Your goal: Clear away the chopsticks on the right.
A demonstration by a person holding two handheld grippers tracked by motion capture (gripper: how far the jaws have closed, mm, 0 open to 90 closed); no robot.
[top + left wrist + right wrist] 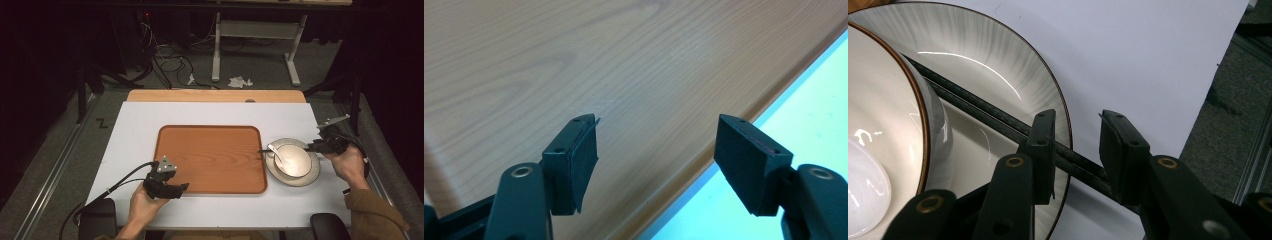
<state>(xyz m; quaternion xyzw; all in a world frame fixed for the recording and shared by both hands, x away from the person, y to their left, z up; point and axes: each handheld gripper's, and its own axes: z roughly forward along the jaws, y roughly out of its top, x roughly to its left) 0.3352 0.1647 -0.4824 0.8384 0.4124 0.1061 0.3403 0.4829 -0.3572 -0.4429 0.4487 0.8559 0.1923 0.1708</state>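
A brown wooden tray [210,155] lies in the middle of the white table [150,115]. To its right a grey-rimmed plate [307,177] carries a cream bowl [295,161] with a white spoon [276,152] in it. A pair of dark chopsticks [265,150] lies across the plate behind the bowl. My right gripper [312,146] is low over the plate's right rim. In the right gripper view the chopsticks [973,107] run between the jaws of this gripper [1078,117], which stand apart with a gap. My left gripper [182,189] hovers open over the tray's front left edge [574,60], nothing between its jaws [656,130].
The tray is bare. Bare white table [1148,50] lies beyond the plate [998,55], then the table's right edge and grey floor. A wooden board [215,96] sits along the far edge. Behind it are desk legs and cables on the floor.
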